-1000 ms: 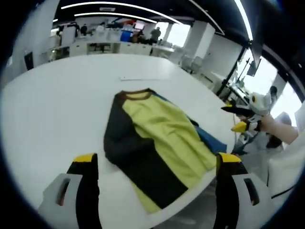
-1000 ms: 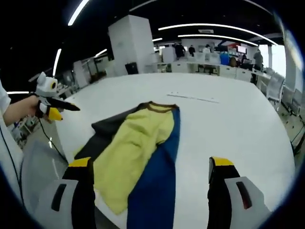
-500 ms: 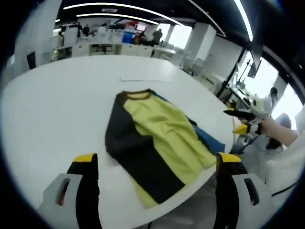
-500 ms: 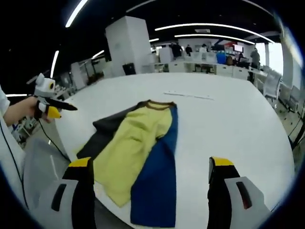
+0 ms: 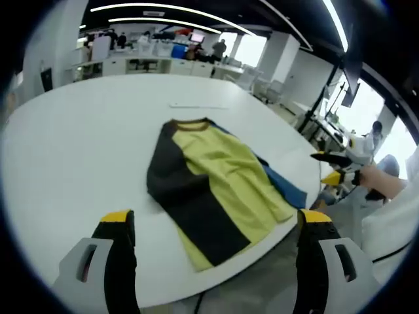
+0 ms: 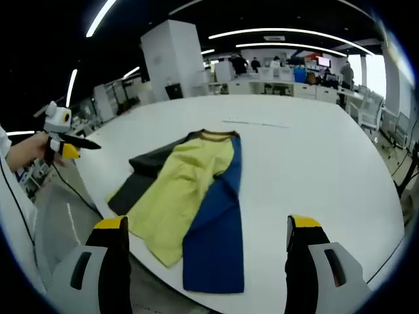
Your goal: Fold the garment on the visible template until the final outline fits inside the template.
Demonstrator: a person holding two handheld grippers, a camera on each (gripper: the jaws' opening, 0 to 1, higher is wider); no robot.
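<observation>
Meanwhile both claws, left (image 5: 213,226) and right (image 6: 203,229), gape wide, empty, above the garment (image 6: 190,196).

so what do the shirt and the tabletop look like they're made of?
Shirt: soft knit fabric, probably cotton jersey, matte; it lies limp with shallow wrinkles across the yellow panel. Tabletop: smooth hard white surface, likely laminate or painted board, with a slight sheen; the exact material is unclear.
</observation>
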